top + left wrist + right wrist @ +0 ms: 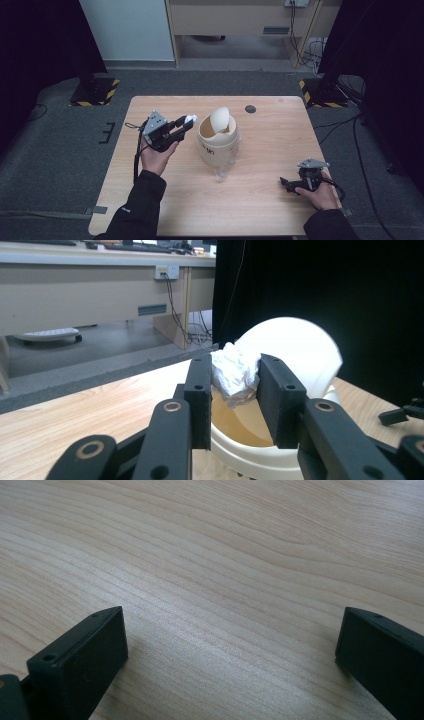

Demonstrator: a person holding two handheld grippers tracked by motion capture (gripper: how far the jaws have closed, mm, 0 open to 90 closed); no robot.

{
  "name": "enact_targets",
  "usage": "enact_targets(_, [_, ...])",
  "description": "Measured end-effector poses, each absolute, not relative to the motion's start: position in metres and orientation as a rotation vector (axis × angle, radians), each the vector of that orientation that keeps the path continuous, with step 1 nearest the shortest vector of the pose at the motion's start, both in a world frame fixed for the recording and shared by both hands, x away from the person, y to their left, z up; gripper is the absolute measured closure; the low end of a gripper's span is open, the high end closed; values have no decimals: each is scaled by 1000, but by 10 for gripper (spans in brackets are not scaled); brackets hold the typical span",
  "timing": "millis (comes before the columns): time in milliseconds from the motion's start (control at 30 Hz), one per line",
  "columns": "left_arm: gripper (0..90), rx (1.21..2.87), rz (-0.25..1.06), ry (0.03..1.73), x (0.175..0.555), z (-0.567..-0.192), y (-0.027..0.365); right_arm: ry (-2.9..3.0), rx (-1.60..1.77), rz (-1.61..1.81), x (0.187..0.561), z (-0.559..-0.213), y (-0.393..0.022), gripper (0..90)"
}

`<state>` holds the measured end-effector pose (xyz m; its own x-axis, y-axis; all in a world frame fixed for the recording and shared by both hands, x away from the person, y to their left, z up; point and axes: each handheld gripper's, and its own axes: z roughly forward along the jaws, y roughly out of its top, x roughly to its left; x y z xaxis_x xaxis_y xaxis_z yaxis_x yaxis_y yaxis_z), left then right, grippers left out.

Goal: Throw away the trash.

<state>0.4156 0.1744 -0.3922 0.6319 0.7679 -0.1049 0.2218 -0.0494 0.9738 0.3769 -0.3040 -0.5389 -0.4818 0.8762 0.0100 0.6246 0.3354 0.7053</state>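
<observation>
Now | left gripper [184, 125] jaws clamping a crumpled white tissue [234, 374], hovering just beside the cream bin [217, 141] rim | right gripper [292, 184] resting on desk [270, 150], well apart from bin, jaws gaping wide

The cream bin [217, 141] stands mid-table and is the one bulky obstacle; its swing lid [220, 120] is tilted, leaving a gap on the side facing the left gripper [186, 123]. That gripper, clamped on a crumpled paper wad [234, 373], hangs just beside the rim — the lid rises close behind it. Something small and clear, perhaps plastic, lies at the bin's near foot [221, 173]. The right gripper [286, 184] rests low near the front right, jaws wide apart, with bare wooden table [225, 570] ahead — broad free room between it and the bin.
</observation>
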Motion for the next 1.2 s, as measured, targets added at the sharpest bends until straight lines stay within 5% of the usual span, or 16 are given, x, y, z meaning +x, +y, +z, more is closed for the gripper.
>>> enact_targets(1200, [672, 1735, 476, 857, 444, -426, 134, 2241, 1316, 933, 376, -539, -303, 6])
